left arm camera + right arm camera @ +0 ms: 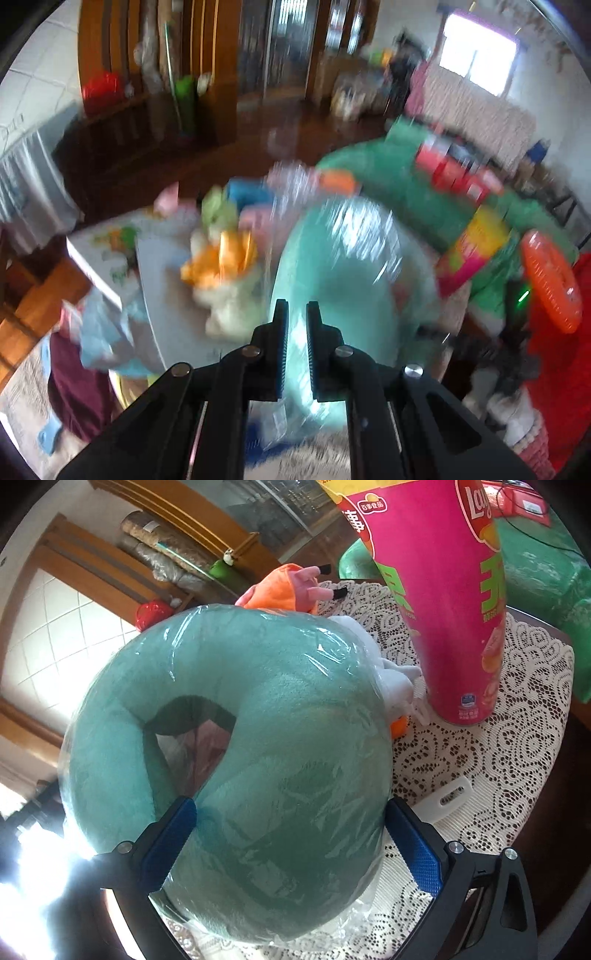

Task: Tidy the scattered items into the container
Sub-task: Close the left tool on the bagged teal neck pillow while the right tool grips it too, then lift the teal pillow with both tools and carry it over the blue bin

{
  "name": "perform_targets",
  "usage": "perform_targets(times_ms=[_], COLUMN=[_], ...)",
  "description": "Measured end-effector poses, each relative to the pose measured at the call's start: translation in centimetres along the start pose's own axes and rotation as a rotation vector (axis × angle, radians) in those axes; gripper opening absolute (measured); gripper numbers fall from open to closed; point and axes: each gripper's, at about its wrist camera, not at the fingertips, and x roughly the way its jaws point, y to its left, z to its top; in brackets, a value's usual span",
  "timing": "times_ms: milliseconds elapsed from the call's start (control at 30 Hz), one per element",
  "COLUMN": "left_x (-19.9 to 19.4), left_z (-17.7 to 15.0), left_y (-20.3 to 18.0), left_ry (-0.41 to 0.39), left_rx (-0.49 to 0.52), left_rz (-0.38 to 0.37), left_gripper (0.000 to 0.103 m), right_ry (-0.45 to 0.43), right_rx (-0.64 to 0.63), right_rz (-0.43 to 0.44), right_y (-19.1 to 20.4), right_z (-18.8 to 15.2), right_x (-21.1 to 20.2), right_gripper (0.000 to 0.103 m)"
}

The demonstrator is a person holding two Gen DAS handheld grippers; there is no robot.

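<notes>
Here, the right gripper point(291, 834) clamps the plastic-wrapped teal neck pillow point(236, 738) between its pads — the left gripper point(297, 347), nearly closed, grips nothing.

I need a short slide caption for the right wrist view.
Right claw grips a plastic-wrapped teal neck pillow above a lace tablecloth, beside a pink chip can.
</notes>
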Motion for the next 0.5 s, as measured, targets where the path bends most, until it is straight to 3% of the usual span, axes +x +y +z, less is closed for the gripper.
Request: perform_targets(times_ms=[33,67,100,133,200,400,500], left_x=[-0.9,-0.9,-0.2,0.4,2.2,4.9,5.9], left_z=[0.2,0.3,0.4,0.4,0.3,0.1,-0.7], left_y=[0.1,-0.1,-0.3,-0.6,-0.8,-1.5,-1.7], left_ry=[-0.050,-0.051,-0.015,0.022,0.061,0.083,0.108], left_rx=[-0.003,0.005,0.027,0.049,0.058,0.090,0.057], left_rz=[-0.017,-0.016,-0.008,-0.002,-0.010,0.048,-0.001], left_gripper=[0.010,0.011,0.026,0.056,0.103,0.102,0.090], right_ry=[-0.001,-0.002,-0.003,-0.004,-0.008,-0.008,-0.012], right_rx=[-0.006,-0.011,-0.016,-0.015,-0.019,-0.050,-0.058], right_rz=[-0.001,-0.001,-0.002,-0.002,-0.003,-0.003,-0.008], right_y=[0.1,0.1,0.2,0.2,0.3,0.4,0.4], right_z=[0.0,0.0,0.0,0.0,-0.1,-0.5,-0.7], right_x=[0.0,0.0,0.1,0.0,-0.1,-0.3,-0.3], right_gripper=[0.103,0.103,0.103,0.103,0.103,0.102,0.101])
